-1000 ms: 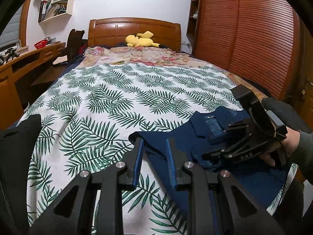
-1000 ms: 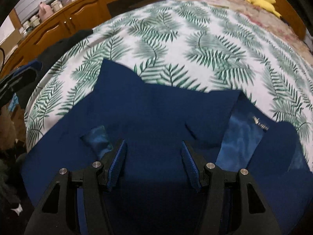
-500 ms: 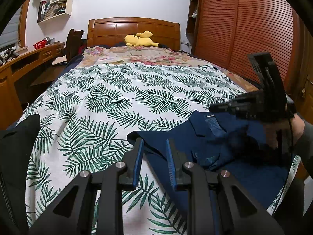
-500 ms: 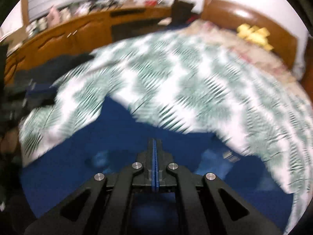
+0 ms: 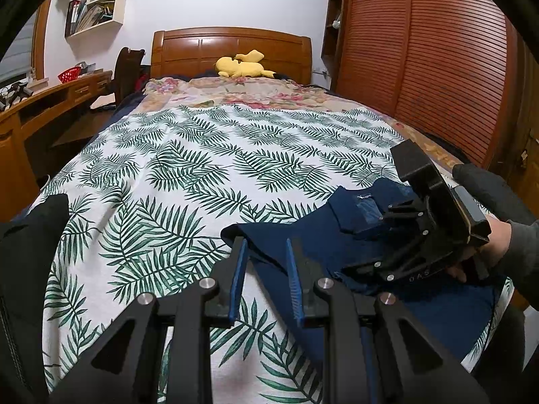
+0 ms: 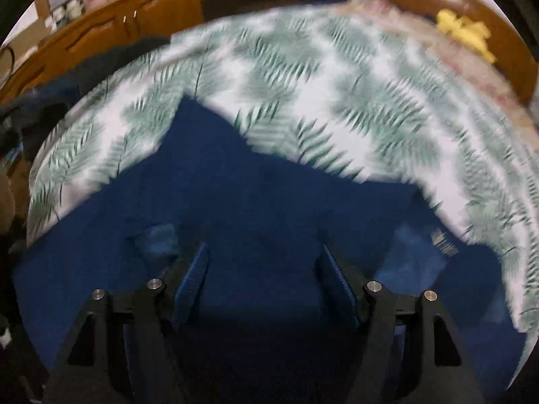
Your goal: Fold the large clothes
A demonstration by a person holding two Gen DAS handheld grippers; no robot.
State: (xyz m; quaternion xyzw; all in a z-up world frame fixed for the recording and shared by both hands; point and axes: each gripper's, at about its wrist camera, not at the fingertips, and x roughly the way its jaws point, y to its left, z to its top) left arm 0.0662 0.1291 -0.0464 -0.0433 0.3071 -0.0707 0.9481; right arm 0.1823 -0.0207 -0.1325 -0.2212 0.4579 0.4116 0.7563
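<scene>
A navy blue garment (image 5: 320,235) lies spread on the near right part of the palm-leaf bedspread (image 5: 202,168), its lighter lining turned up in places. My left gripper (image 5: 266,256) hovers over the garment's left corner, its jaws a narrow gap apart, with cloth showing in the gap but not pinched. My right gripper (image 5: 363,245), held by a hand (image 5: 498,242), points down at the garment's right side. In the right wrist view the right gripper (image 6: 266,262) is opening wide just above the blue garment (image 6: 252,202), with nothing pressed between its pads.
A black garment (image 5: 30,235) lies at the bed's left edge. A yellow plush toy (image 5: 241,65) rests by the wooden headboard. A wooden desk (image 5: 33,107) runs along the left and a slatted wardrobe (image 5: 438,67) stands on the right.
The right gripper rose and shut half a second ago, then dropped back over the garment and spread wide. The left gripper has not moved.
</scene>
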